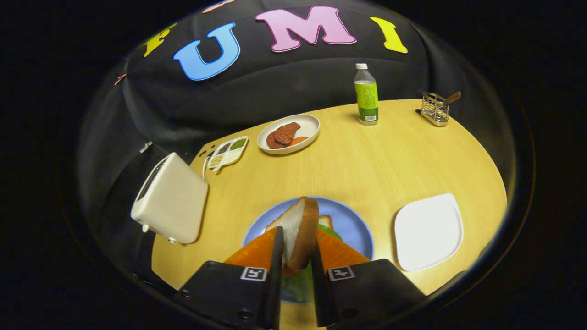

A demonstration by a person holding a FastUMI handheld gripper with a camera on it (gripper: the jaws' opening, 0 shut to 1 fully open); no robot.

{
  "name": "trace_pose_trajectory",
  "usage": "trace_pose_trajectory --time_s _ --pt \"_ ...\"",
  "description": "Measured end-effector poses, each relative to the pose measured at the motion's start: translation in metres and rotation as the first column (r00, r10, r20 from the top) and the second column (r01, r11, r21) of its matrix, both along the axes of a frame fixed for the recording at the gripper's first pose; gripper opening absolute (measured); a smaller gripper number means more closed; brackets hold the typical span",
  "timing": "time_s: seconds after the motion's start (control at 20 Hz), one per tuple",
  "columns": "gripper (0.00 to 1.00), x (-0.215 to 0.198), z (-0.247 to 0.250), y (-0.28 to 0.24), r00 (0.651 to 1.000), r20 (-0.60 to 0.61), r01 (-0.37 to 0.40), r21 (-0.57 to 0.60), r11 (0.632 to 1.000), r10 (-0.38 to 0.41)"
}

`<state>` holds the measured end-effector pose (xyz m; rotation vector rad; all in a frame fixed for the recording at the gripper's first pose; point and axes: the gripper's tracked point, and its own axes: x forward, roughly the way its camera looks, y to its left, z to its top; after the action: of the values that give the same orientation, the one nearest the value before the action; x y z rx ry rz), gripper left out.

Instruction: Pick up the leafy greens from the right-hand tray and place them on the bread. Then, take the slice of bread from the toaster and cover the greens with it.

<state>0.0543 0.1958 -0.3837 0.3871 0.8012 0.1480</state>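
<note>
My gripper (pixel 296 250) is shut on a slice of bread (pixel 297 229), held on edge between both fingers with its white crumb facing left and its brown crust to the right. It hangs above a blue plate (pixel 355 224). On that plate, beneath and behind the held slice, lie leafy greens (pixel 331 231) on another bread slice (pixel 325 221), mostly hidden by the fingers. A white toaster (pixel 170 204) stands to the left of the plate. To the right lies a white tray (pixel 429 231) with nothing on it.
Beyond the plate, on the round wooden table (pixel 367 160), are an oval dish of meat slices (pixel 289 133), a small sectioned condiment dish (pixel 228 152), a green-labelled bottle (pixel 366 95) and a wire holder with a utensil (pixel 435 108).
</note>
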Motion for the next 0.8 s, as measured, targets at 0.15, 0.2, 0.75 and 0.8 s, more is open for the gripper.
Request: trace_pose_trajectory --time_s 0.15,0.2,0.75,0.8 --pt "0.47 -0.006 -0.011 -0.009 1.0 -0.016 -0.014 -0.064 0.998 0.013" --pt "0.52 -0.004 -0.015 -0.013 1.0 -0.025 -0.016 -0.081 0.997 0.014" --pt "0.71 -0.014 -0.014 -0.055 1.0 -0.021 -0.005 -0.184 0.983 0.002" --pt "0.72 -0.013 -0.009 -0.059 1.0 -0.007 -0.006 -0.187 0.982 0.005"
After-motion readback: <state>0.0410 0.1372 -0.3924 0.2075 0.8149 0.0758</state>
